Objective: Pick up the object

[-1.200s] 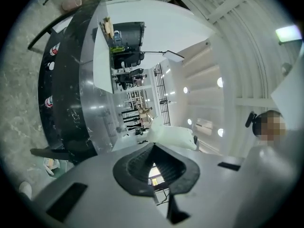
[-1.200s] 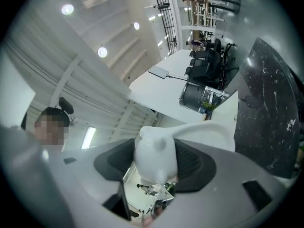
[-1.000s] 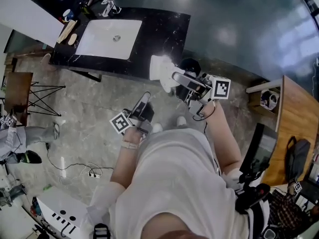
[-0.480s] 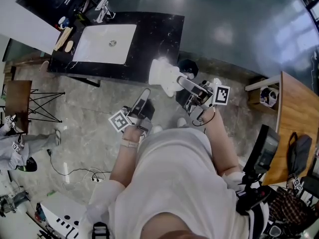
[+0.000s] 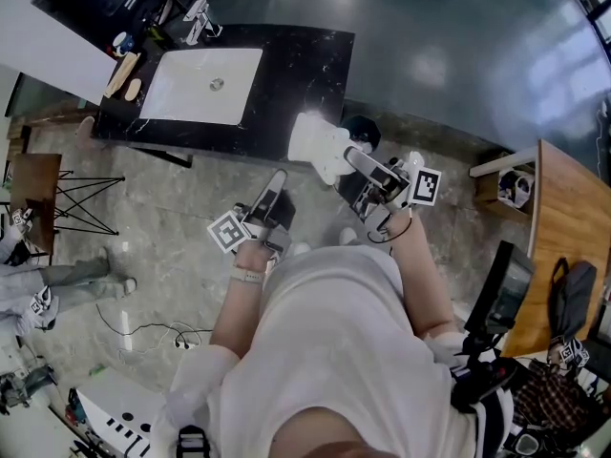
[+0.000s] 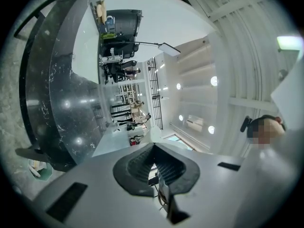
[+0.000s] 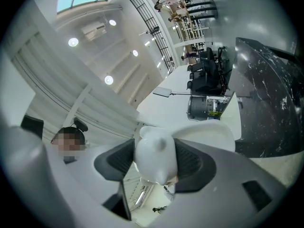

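Observation:
A white glossy figure with small ears (image 5: pixel 319 146) hangs in the air just off the black counter's near edge, held by my right gripper (image 5: pixel 355 160). In the right gripper view the figure (image 7: pixel 154 156) fills the gap between the dark ribbed pads (image 7: pixel 192 163), and the right gripper (image 7: pixel 154 164) is shut on it. My left gripper (image 5: pixel 278 185) is lower and to the left, over the stone floor. In the left gripper view the left gripper (image 6: pixel 154 161) has its ribbed pads (image 6: pixel 137 167) meeting at the tips, with nothing between them.
A black marble counter (image 5: pixel 305 74) with a white sink (image 5: pixel 200 84) and a tap (image 5: pixel 196 17) lies ahead. A wire-legged stand (image 5: pixel 81 194) is at the left, a wooden table (image 5: pixel 563 227) at the right. Another person's legs (image 5: pixel 57 280) and a cable (image 5: pixel 143 324) are on the floor.
My right gripper has shifted slightly right with the white figure still in it. The left gripper has hardly moved. The person at the left edge has walked on.

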`<control>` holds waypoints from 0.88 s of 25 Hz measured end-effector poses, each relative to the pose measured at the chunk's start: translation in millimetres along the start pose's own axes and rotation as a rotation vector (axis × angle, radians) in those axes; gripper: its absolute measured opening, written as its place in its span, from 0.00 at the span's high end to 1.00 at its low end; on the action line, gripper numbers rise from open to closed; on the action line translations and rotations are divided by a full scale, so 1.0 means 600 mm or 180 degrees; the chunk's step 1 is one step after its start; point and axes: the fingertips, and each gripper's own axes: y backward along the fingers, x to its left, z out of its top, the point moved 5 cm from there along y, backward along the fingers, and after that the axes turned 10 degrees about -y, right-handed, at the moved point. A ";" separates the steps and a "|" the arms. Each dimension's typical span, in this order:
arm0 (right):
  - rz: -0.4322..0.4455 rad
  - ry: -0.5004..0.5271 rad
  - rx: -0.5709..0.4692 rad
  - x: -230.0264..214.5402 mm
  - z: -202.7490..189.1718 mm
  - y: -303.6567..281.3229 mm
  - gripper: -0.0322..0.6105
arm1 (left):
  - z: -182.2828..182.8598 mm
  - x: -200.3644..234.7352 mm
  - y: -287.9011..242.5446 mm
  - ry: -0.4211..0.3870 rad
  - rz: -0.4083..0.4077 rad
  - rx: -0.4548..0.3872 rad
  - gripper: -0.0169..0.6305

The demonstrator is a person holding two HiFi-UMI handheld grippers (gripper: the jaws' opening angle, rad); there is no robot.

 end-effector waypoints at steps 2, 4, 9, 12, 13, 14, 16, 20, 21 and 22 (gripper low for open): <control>0.0011 0.0040 -0.0005 0.000 0.000 0.000 0.56 | 0.001 0.000 0.003 -0.0007 0.0009 -0.0016 0.97; 0.0019 0.0066 -0.0011 0.001 -0.001 0.000 0.56 | 0.001 0.001 0.006 0.0000 0.0023 -0.0033 0.97; 0.0033 0.0001 -0.0026 -0.005 0.000 0.001 0.56 | -0.001 0.001 0.013 0.0008 0.0053 -0.0060 0.97; 0.0033 -0.0023 -0.0024 -0.008 0.001 0.002 0.56 | 0.000 0.002 0.013 0.0005 0.0063 -0.0075 0.97; 0.0034 -0.0031 -0.0027 -0.009 0.001 0.003 0.56 | -0.001 0.002 0.013 0.0010 0.0067 -0.0080 0.97; 0.0033 -0.0039 -0.0031 -0.010 0.001 0.003 0.56 | -0.001 0.002 0.013 0.0015 0.0070 -0.0083 0.97; 0.0027 -0.0050 -0.0035 -0.012 0.001 0.005 0.56 | -0.003 0.002 0.015 0.0016 0.0076 -0.0084 0.97; 0.0034 -0.0048 -0.0034 -0.013 0.002 0.005 0.56 | -0.003 0.005 0.016 0.0018 0.0082 -0.0091 0.97; 0.0036 -0.0049 -0.0036 -0.013 0.003 0.005 0.56 | -0.003 0.005 0.016 0.0016 0.0080 -0.0092 0.97; 0.0037 -0.0051 -0.0037 -0.014 0.003 0.005 0.56 | -0.003 0.006 0.016 0.0014 0.0078 -0.0090 0.97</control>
